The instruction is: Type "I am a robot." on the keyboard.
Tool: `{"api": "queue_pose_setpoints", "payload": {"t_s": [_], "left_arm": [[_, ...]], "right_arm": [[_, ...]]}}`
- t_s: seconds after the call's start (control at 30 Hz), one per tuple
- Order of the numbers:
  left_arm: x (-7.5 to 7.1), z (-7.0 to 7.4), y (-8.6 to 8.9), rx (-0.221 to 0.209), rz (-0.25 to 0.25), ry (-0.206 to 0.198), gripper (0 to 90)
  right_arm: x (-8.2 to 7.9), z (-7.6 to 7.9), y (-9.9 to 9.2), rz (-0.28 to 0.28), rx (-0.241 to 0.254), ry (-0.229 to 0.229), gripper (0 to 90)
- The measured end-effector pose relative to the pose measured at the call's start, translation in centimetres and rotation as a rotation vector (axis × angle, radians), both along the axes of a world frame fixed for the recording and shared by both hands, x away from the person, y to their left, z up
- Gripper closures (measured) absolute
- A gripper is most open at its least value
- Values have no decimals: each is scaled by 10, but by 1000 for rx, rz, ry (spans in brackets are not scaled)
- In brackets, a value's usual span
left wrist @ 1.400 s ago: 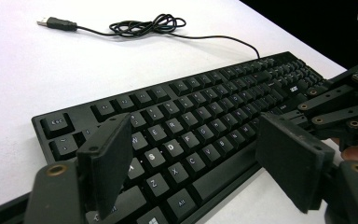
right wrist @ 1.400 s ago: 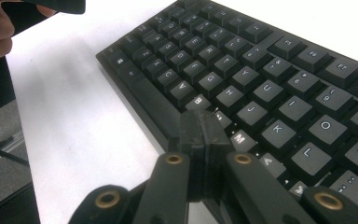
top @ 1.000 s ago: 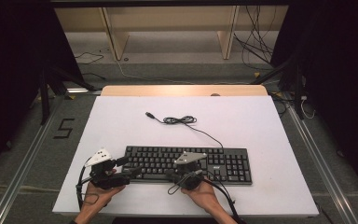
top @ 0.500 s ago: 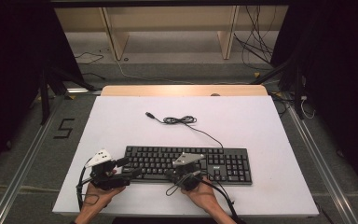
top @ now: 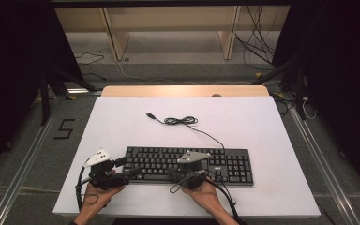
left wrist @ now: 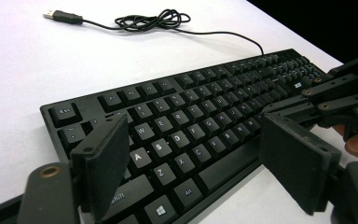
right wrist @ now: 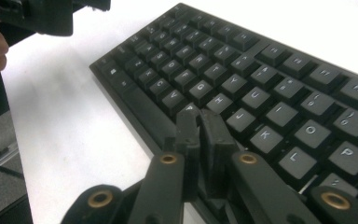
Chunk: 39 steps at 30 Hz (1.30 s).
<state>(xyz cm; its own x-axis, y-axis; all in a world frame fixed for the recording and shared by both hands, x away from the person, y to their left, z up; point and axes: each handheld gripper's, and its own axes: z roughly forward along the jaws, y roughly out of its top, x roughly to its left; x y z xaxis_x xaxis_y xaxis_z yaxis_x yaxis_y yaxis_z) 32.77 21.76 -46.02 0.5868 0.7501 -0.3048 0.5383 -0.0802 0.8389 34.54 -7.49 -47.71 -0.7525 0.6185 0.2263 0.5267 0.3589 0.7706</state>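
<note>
A black keyboard (top: 187, 164) (left wrist: 191, 121) (right wrist: 242, 79) lies along the near part of the white table. Its cable (top: 180, 121) (left wrist: 154, 21) is coiled behind it and ends in a loose USB plug (top: 151, 115). My left gripper (top: 127, 167) (left wrist: 193, 126) stands open at the keyboard's left end, jaws wide apart over the left keys and holding nothing. My right gripper (top: 171, 174) (right wrist: 200, 119) points left, low over the front edge near the space bar. Its jaws have just been opening, but the pads still look together with nothing between them.
The white table (top: 262, 122) has a wooden strip (top: 183, 91) along its far edge. A person's hands (top: 206, 197) hold both grippers at the near edge. Beyond the table are shelf legs and loose floor cables (top: 258, 47). A "5" mark (top: 64, 129) is on the floor at left.
</note>
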Motion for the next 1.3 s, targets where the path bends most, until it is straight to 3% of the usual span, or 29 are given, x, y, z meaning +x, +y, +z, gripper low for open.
{"api": "queue_pose_setpoints", "payload": {"t_s": [0.87,1.3], "left_arm": [[5,-1,1,4,9,7,239],[6,-2,0,9,8,11,240]], "right_arm": [[3,8,-10,-4,57,11,569],[7,11,-14,-25,68,10,493]]}}
